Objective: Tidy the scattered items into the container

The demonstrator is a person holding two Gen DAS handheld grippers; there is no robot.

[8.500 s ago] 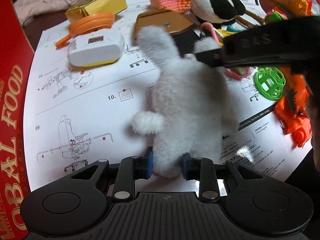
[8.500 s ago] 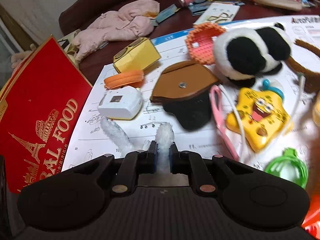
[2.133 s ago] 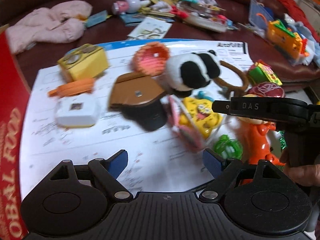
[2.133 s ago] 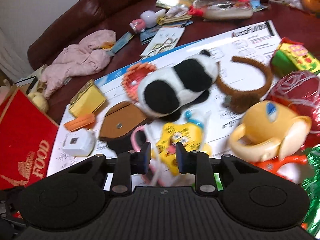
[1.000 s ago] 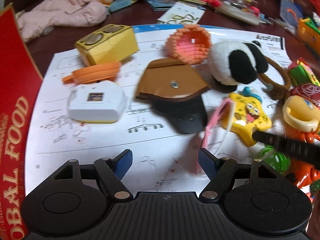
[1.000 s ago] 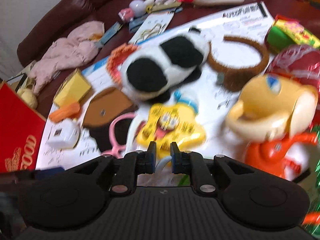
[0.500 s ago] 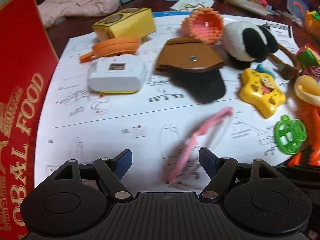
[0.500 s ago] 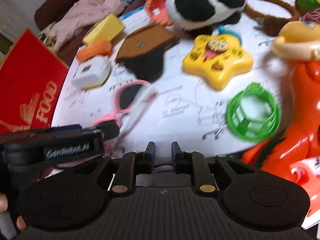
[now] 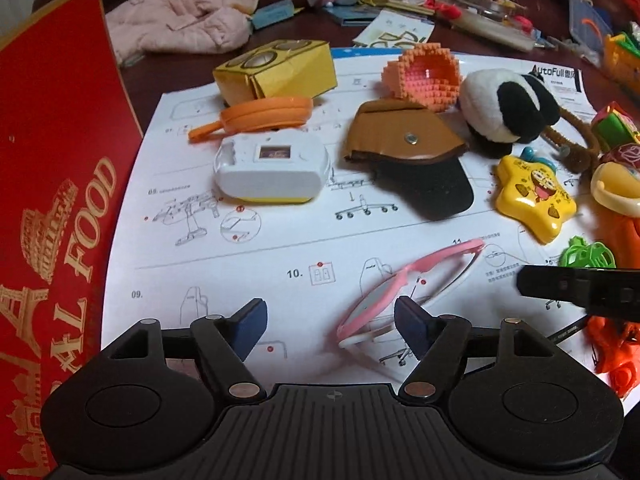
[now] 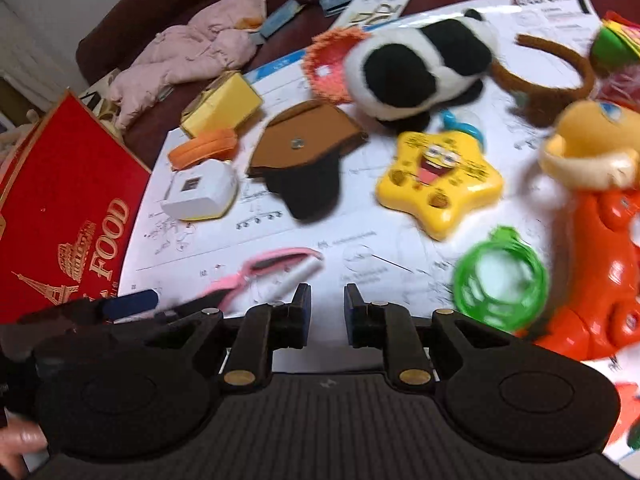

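Pink sunglasses (image 9: 404,284) lie on the white instruction sheet (image 9: 280,248), their near end between the open jaws of my left gripper (image 9: 330,322). They also show in the right wrist view (image 10: 260,270). My right gripper (image 10: 327,306) is open and empty, just right of the glasses. The red box (image 9: 52,216) stands at the left edge, also in the right wrist view (image 10: 56,204). On the sheet lie a white device (image 9: 272,168), a brown pouch (image 9: 404,140), a panda plush (image 9: 504,108) and a yellow star toy (image 9: 532,196).
A yellow carton (image 9: 276,68), an orange case (image 9: 264,118) and a pink brick bowl (image 9: 424,76) sit at the back. A green ring (image 10: 500,284) and an orange toy (image 10: 592,240) lie right. A pink garment (image 9: 184,16) and clutter lie beyond the sheet.
My right gripper dragged the pink sunglasses toward the near edge, then opened and let them go. My left gripper moved in around their near end, jaws still open.
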